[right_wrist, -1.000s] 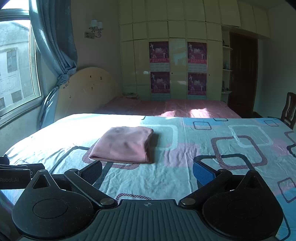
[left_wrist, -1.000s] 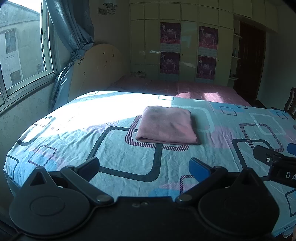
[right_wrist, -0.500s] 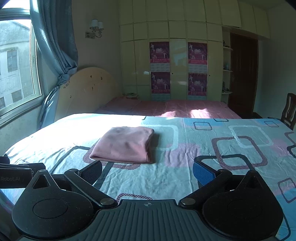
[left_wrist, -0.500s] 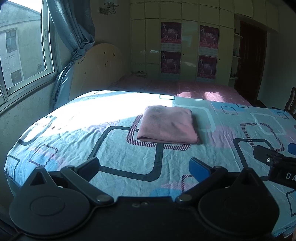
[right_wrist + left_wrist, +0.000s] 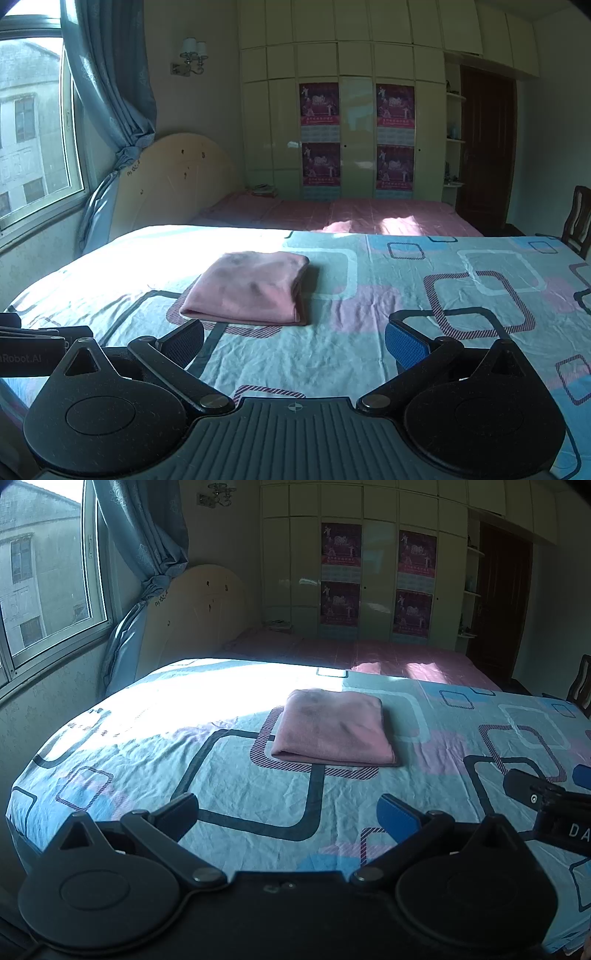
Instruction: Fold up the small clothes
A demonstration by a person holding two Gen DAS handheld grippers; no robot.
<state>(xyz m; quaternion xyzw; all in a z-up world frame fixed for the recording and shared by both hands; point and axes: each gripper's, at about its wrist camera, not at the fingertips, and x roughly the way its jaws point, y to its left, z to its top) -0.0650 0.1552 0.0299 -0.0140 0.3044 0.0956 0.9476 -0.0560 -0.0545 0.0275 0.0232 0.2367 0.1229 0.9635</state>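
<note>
We hold both grippers low over the near edge of the bed, w/ nothing in either. Left gripper (image 5: 288, 808) has its fingers spread wide, empty; right gripper (image 5: 293, 338) likewise spread, empty. Each one shows at the edge of the other's view, so they sit side by side, well short of the cloth.

The pink garment (image 5: 334, 731) lies on the sheet (image 5: 240, 794) as a neat rectangle, several layers thick, folded edge toward us, corners roughly squared. It's ahead of the left gripper and a bit left of centre for the right one (image 5: 249, 288). We judge the fold is done, or nearly: no loose sleeve or hem sticks out, which would explain why we're backed off w/ fingers apart rather than pinching fabric. If more is wanted, prob. just a smoothing pass or a shift to one side.

Surface: soft bedding, light blue w/ rounded-square print, mildly creased, so cloth won't slide much. Strong sun from the window (image 5: 44, 583) washes out the far-left part. Room beyond: curtain (image 5: 110, 81), pale headboard (image 5: 173, 177), a second bed w/ pink cover (image 5: 351, 214), wardrobe w/ posters (image 5: 354, 122), dark door (image 5: 487, 147), chair (image 5: 578, 218) at right.
</note>
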